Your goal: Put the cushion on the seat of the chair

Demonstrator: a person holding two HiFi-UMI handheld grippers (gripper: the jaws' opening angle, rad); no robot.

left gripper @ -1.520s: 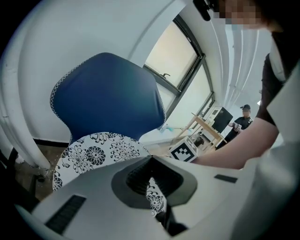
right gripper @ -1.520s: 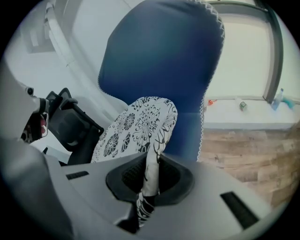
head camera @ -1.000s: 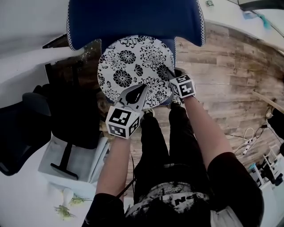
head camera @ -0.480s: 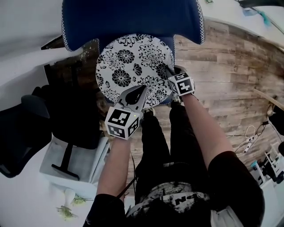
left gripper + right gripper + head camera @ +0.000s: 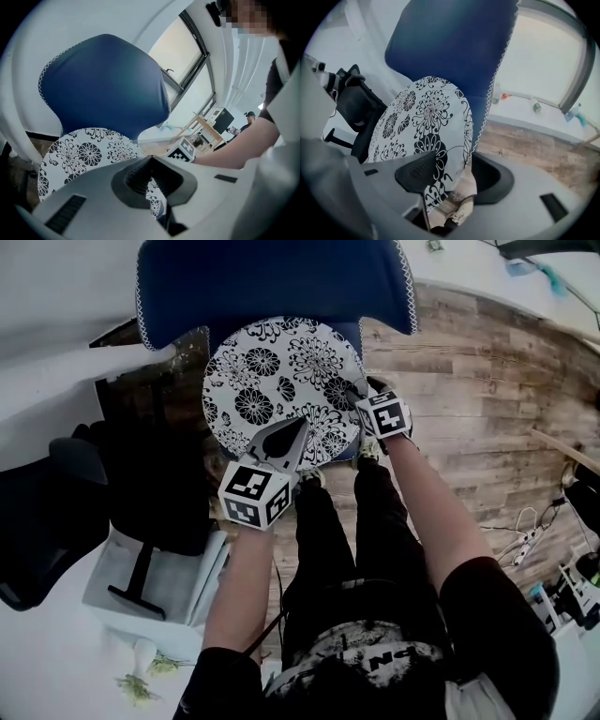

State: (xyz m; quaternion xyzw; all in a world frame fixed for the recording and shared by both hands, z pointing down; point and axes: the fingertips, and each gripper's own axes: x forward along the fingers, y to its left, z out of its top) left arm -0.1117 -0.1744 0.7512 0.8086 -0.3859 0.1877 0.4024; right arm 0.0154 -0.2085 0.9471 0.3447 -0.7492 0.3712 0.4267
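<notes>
Round white cushion with black flower print [image 5: 277,381] [image 5: 84,154] [image 5: 417,117] lies over the seat of the blue fabric chair with white stitched edging [image 5: 272,277] [image 5: 103,89] [image 5: 454,47], just in front of its backrest.
The left gripper [image 5: 298,425] [image 5: 150,161] has its jaws pressed together on the cushion's near edge. The right gripper [image 5: 361,395] [image 5: 454,164] has its jaws spread apart, and the cushion's rim stands between them. Brown wooden plank floor [image 5: 487,381] lies to the right.

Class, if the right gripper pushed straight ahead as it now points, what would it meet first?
The cushion: its edge sits between the open jaws of the right gripper. Behind it, probably the chair back.
</notes>
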